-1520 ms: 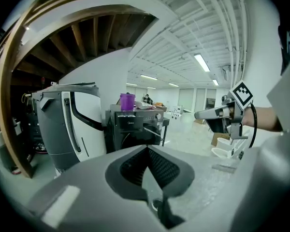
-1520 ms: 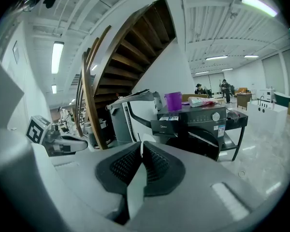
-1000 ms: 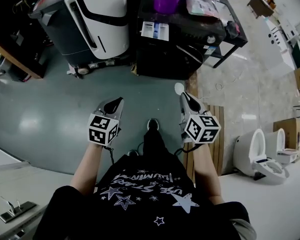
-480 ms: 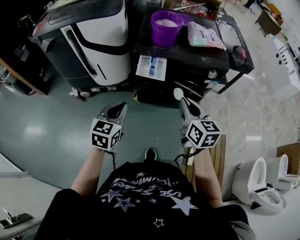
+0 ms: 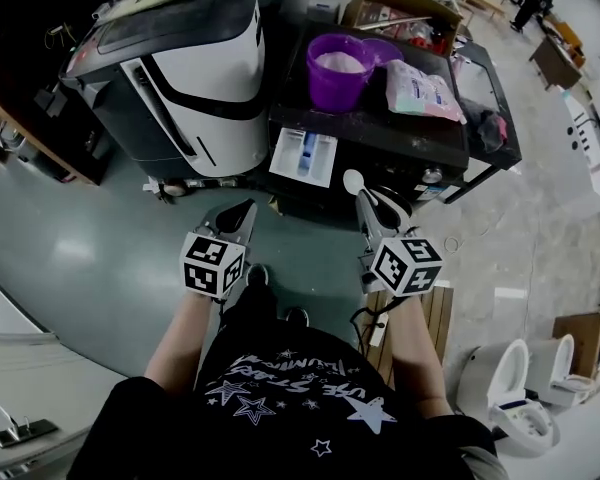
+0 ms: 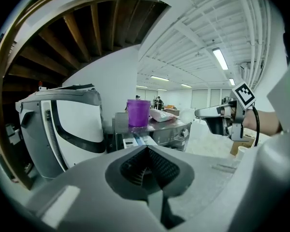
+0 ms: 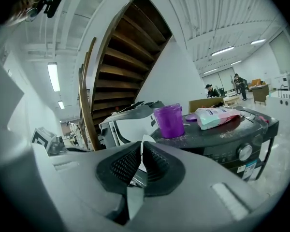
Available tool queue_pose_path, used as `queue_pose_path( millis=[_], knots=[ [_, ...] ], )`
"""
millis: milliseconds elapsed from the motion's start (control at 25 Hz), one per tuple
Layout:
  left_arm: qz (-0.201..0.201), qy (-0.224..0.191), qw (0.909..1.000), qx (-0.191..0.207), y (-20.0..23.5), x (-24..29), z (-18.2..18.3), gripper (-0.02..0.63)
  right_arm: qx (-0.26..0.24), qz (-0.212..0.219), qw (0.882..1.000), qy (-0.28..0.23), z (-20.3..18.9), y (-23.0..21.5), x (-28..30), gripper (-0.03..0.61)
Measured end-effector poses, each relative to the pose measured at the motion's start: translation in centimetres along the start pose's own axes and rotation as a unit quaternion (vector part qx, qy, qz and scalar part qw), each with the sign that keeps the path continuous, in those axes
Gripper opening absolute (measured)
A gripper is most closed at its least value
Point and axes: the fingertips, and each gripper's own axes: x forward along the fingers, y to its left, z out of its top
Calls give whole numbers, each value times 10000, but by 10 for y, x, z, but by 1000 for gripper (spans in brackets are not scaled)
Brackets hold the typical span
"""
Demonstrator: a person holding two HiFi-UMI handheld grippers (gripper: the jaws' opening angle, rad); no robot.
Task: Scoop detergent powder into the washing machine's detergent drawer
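**Scoop in grip, drawer open ahead**

Two handheld grippers hang side by side over the grey floor (image 5: 100, 248). The left gripper (image 5: 238, 214) has its ribbed black pads pressed together on nothing. The right gripper (image 5: 366, 202) is clamped on the thin handle of one white plastic scoop (image 5: 353, 180), round bowl forward. Ahead and slightly left of the scoop, apart from it, one white detergent drawer (image 5: 304, 157) juts open from the black washing machine (image 5: 380, 133). On its powder-dusted top stand one purple tub (image 5: 338, 80) of white powder and one soft detergent bag (image 5: 421, 90).
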Motion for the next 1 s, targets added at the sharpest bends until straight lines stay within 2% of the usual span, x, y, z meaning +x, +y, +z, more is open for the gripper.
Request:
queue_pose_path(
  millis=[240, 600, 840, 1000],
  knots=[
    [-109, -123, 9999, -2, 31, 36, 30, 0, 27, -21, 9997, -231, 33, -10, 36, 35],
    [-495, -248, 9983, 164, 87, 119, 86, 0, -326, -166, 9970, -684, 127, -39, 110, 35],
    [-686, -283, 9970, 235, 127, 169, 119, 0, -634, -289, 9954, -662, 171, -57, 170, 35],
    [-823, -284, 9959, 244, 145, 192, 130, 0, -1008, -468, 9936, -216, 184, -76, 206, 35]
  ],
)
